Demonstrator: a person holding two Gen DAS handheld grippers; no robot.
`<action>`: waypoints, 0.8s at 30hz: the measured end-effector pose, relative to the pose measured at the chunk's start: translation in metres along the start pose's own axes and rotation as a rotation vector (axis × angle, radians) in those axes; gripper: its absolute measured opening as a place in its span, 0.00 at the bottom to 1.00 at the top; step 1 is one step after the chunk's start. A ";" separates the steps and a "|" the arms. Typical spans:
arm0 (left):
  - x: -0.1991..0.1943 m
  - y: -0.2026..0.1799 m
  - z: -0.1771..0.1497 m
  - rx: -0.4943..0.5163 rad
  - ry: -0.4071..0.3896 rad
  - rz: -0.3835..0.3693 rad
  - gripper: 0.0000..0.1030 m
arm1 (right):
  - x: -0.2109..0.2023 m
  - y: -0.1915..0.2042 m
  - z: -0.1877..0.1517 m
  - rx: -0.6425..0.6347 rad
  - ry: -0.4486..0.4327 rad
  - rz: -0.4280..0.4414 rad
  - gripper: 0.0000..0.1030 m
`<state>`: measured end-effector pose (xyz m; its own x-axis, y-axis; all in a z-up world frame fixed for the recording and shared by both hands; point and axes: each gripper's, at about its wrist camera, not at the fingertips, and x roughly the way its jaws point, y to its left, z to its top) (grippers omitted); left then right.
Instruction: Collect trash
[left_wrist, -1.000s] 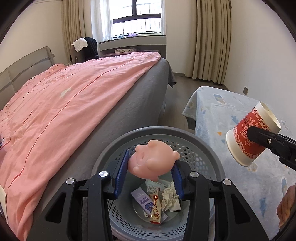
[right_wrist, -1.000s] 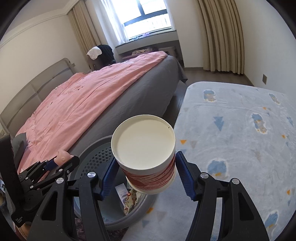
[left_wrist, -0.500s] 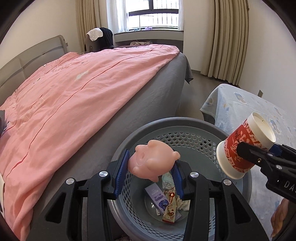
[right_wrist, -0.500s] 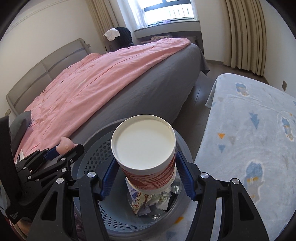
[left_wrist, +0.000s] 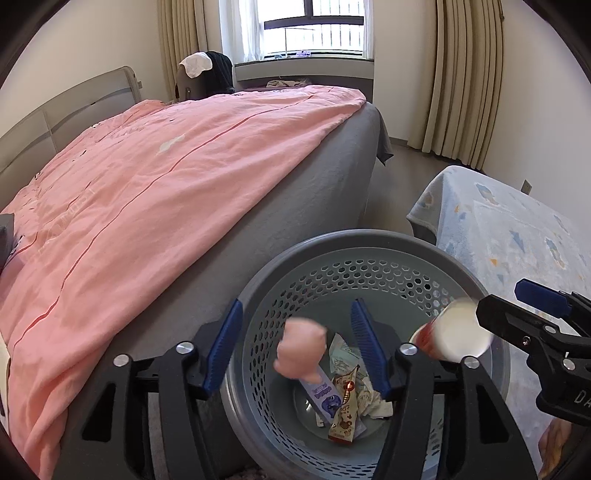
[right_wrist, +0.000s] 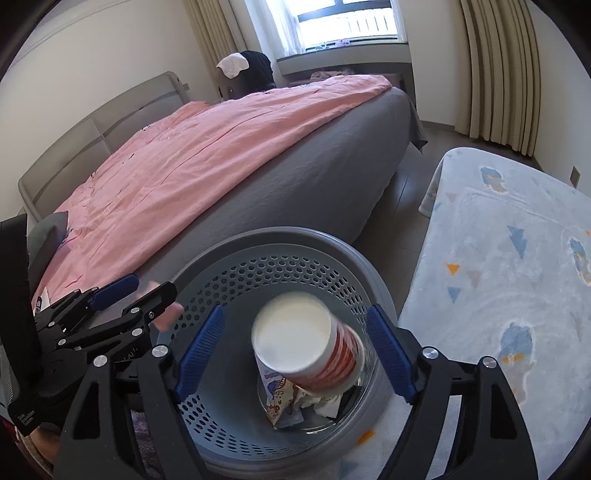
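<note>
Toy (left_wrist: 301, 349) and cup (right_wrist: 308, 349) now released, mid-fall.

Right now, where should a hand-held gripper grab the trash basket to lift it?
Pinch the basket by its solid rim band, coming down from above on the rug side. The rim is a smooth, thick ring that faces upward. The wall below it is perforated and curved, and the bed crowds the opposite side.

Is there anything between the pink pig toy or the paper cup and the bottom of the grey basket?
Nothing visible blocks them. The pink pig toy and the paper cup are both free of the open grippers and blurred, inside the rim of the grey basket. Below them lie only wrappers on the bottom.
</note>
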<state>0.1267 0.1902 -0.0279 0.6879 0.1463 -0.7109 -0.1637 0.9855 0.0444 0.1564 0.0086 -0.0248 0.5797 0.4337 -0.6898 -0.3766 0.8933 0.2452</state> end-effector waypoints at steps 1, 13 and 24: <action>-0.001 0.000 0.000 -0.003 -0.004 0.002 0.60 | 0.000 0.000 0.000 0.001 0.000 -0.001 0.77; -0.001 0.000 -0.001 -0.005 -0.002 0.022 0.70 | 0.002 -0.006 -0.003 0.027 0.001 -0.025 0.79; -0.002 0.002 -0.002 -0.018 -0.005 0.033 0.71 | 0.000 -0.010 -0.006 0.041 -0.017 -0.064 0.82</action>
<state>0.1236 0.1922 -0.0273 0.6855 0.1790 -0.7057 -0.1992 0.9784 0.0546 0.1560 -0.0005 -0.0313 0.6142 0.3769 -0.6933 -0.3088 0.9233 0.2283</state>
